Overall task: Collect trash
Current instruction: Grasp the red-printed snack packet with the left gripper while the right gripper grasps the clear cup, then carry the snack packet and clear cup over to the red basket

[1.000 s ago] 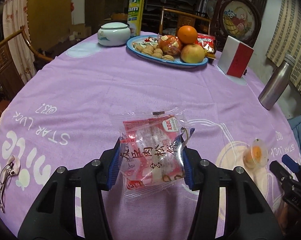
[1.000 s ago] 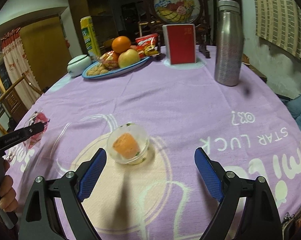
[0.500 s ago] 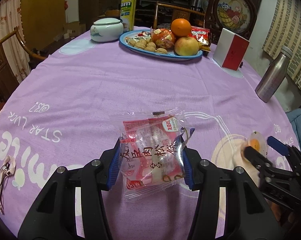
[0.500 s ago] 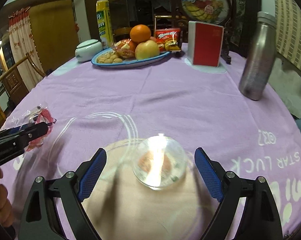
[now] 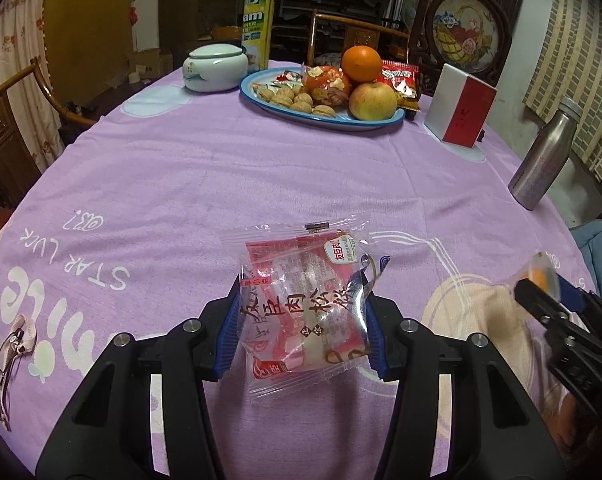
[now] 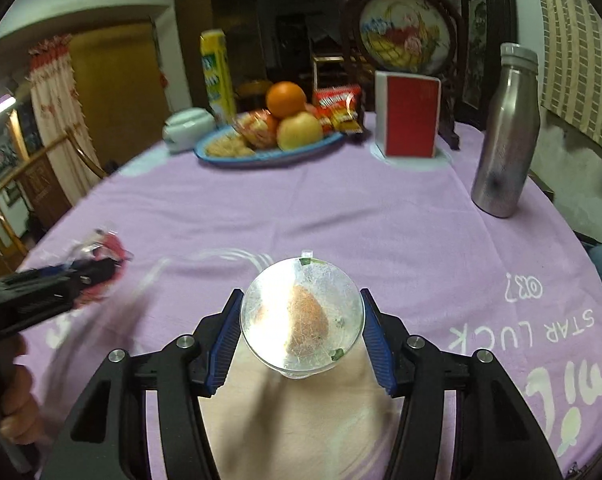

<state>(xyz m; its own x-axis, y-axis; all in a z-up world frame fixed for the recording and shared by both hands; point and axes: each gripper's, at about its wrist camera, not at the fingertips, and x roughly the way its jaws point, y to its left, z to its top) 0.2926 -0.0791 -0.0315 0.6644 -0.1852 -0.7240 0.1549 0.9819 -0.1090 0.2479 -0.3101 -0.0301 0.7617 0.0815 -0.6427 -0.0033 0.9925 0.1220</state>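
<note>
My left gripper [image 5: 301, 330] is shut on a red and clear snack wrapper [image 5: 305, 312] and holds it above the purple tablecloth [image 5: 221, 176]. My right gripper [image 6: 299, 332] is shut on a clear plastic cup [image 6: 301, 318] with an orange piece inside, its round face turned toward the camera. In the left wrist view the right gripper [image 5: 549, 296] shows at the far right with the cup [image 5: 543, 274]. In the right wrist view the left gripper [image 6: 81, 276] and wrapper [image 6: 105, 248] show blurred at the left.
At the table's back stand a blue fruit plate [image 5: 321, 114], a white lidded jar [image 5: 215, 65], a yellow can [image 5: 257, 16] and a red and white box [image 5: 461, 110]. A steel bottle [image 5: 543, 162] stands at the right. A small wrapper [image 5: 15, 344] lies at the left edge.
My right gripper moved forward around the clear cup, shut on it and tipped it up. The left gripper kept hold of the snack wrapper and barely moved.
</note>
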